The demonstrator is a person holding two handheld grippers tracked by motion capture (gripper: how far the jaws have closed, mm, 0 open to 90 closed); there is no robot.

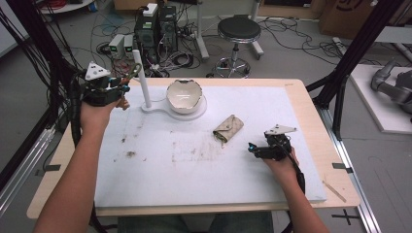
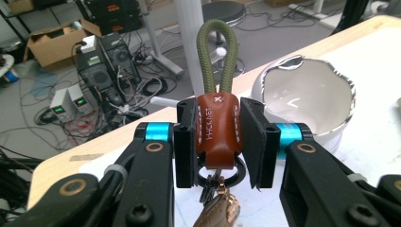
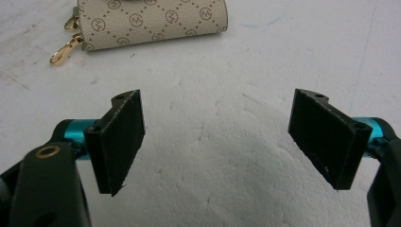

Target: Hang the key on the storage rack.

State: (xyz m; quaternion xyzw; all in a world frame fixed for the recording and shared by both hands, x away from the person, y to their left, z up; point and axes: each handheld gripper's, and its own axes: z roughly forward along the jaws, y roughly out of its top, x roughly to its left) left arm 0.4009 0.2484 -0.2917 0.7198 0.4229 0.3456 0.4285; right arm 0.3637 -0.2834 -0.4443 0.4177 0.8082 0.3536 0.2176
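Brown leather keychain (image 2: 215, 130) pinched in left gripper (image 1: 124, 87), right gripper (image 3: 217, 137) spread; lift loop over far-left post (image 1: 142, 80) slowly.

Far-left obstacles: a white post (image 1: 143, 80) rises from a flat base, with the white bowl (image 1: 184, 95) just right of it.
Centre-right obstacle: a patterned pouch (image 1: 229, 128) lies flat.
Open room: the near half of the bench (image 1: 194, 179) is bare, as is the far right corner.
Right hand-held gripper (image 1: 252, 148): bare bench between its spread jaws.
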